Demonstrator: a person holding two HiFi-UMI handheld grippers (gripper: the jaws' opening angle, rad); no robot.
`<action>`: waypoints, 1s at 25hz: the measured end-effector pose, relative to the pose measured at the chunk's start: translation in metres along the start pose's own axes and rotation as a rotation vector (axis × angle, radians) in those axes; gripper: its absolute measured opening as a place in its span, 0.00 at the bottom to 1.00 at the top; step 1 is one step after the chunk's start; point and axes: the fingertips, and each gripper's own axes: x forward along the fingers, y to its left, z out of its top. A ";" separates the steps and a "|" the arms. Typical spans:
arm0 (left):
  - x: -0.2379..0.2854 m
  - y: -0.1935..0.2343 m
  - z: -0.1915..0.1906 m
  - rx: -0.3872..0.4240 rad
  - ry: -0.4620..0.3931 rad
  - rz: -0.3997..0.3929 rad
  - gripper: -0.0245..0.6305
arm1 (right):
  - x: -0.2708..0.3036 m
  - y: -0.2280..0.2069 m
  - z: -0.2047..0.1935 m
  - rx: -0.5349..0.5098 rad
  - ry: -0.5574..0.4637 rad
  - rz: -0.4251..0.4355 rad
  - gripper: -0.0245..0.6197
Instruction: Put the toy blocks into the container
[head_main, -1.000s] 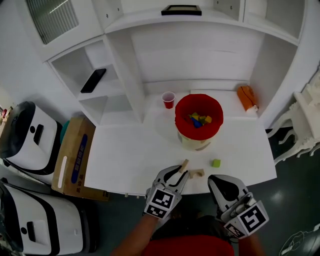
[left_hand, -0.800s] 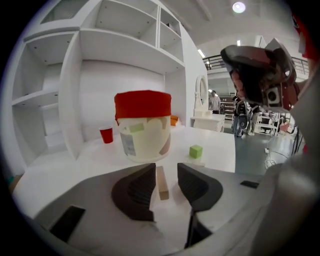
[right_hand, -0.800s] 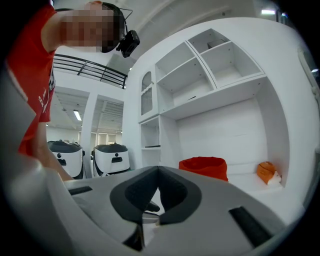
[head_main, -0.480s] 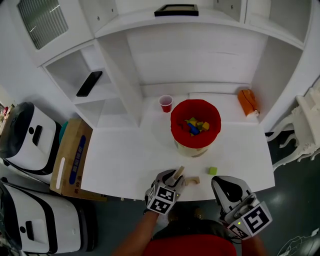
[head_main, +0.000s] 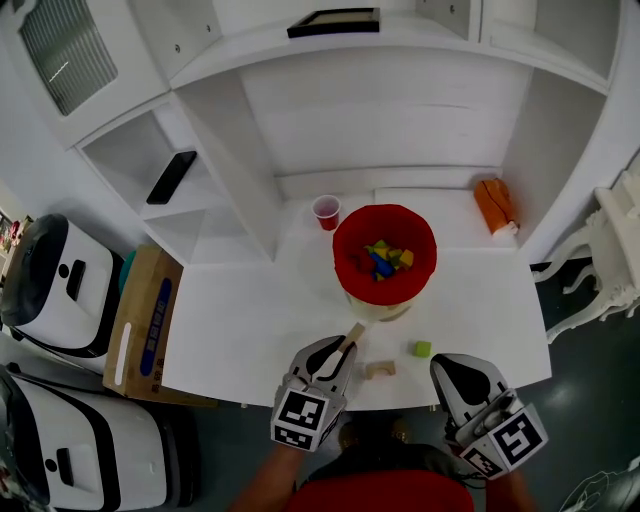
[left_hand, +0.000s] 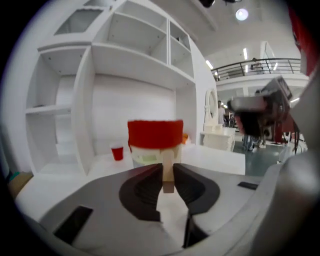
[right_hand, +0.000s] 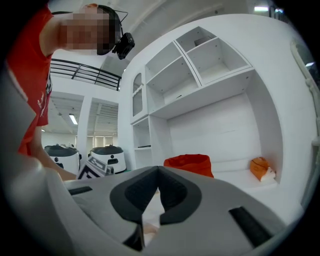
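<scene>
Now left gripper (head_main: 340, 352) closing on wooden block (head_main: 353, 333), seemingly lengthwise toward container (head_main: 342, 270); right gripper (right_hand: 158, 176) closed.

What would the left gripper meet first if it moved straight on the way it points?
Probably the red container, dead ahead. The left gripper is closing its jaws on a wooden block, which would touch first.

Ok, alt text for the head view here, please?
Seen from above, the left gripper is closing its jaws on a wooden block at the white table's near edge, in front of a red bucket holding coloured blocks. A second block and a green cube lie on the table nearby; the right gripper is shut and empty.
</scene>
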 end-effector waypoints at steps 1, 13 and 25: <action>-0.006 0.002 0.026 0.002 -0.066 0.010 0.19 | 0.000 -0.003 0.000 0.007 -0.003 -0.005 0.06; 0.053 0.034 0.156 0.030 -0.220 0.027 0.19 | -0.002 -0.019 0.005 0.015 -0.027 -0.023 0.06; 0.036 0.021 0.161 -0.005 -0.296 -0.017 0.07 | 0.006 -0.056 -0.045 -0.011 0.156 -0.030 0.08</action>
